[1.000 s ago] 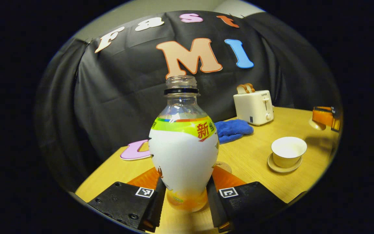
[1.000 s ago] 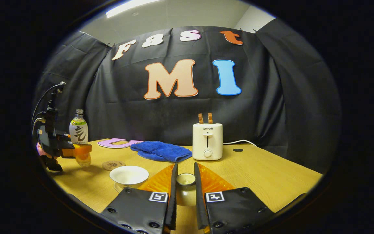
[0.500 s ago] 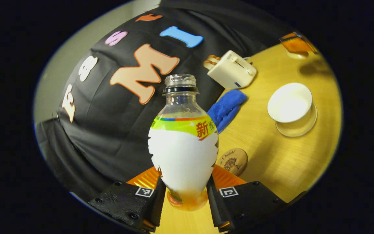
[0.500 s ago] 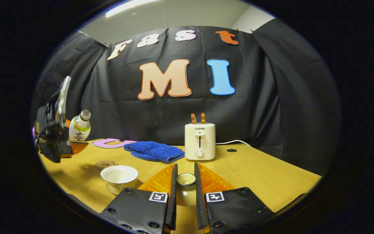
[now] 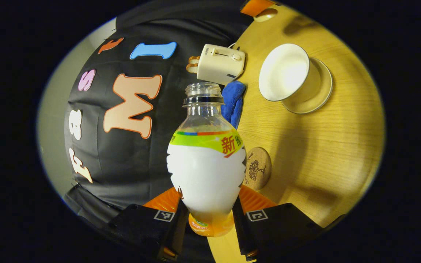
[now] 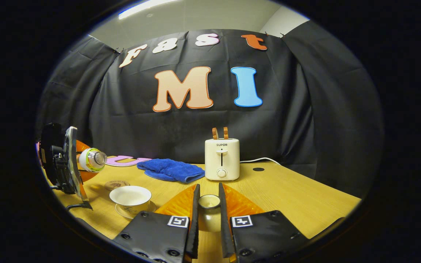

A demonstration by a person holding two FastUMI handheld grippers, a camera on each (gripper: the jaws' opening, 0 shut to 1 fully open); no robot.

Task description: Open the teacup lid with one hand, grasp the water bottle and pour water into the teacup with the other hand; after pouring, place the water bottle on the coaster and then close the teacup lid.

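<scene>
My left gripper (image 5: 209, 213) is shut on the lower body of the uncapped water bottle (image 5: 206, 164). In the right gripper view the bottle (image 6: 93, 159) lies almost level in the left gripper (image 6: 62, 164), above and left of the cup, its mouth pointing toward the cup. The open white teacup (image 5: 285, 73) stands on its saucer (image 5: 323, 91); I see no water stream. The round wooden coaster (image 5: 258, 168) lies beside the bottle's body. My right gripper (image 6: 208, 208) is shut on the small teacup lid (image 6: 209, 201), to the right of the teacup (image 6: 130, 195).
A white toaster (image 6: 222, 159) with two slices stands at the back of the wooden table (image 6: 298, 193), its cord trailing right. A folded blue cloth (image 6: 172, 170) lies left of it. The coaster (image 6: 117, 184) sits just behind the cup.
The left gripper has tipped the bottle from upright to almost level and carried it closer to the cup. The right gripper keeps hold of the lid, barely shifted.
</scene>
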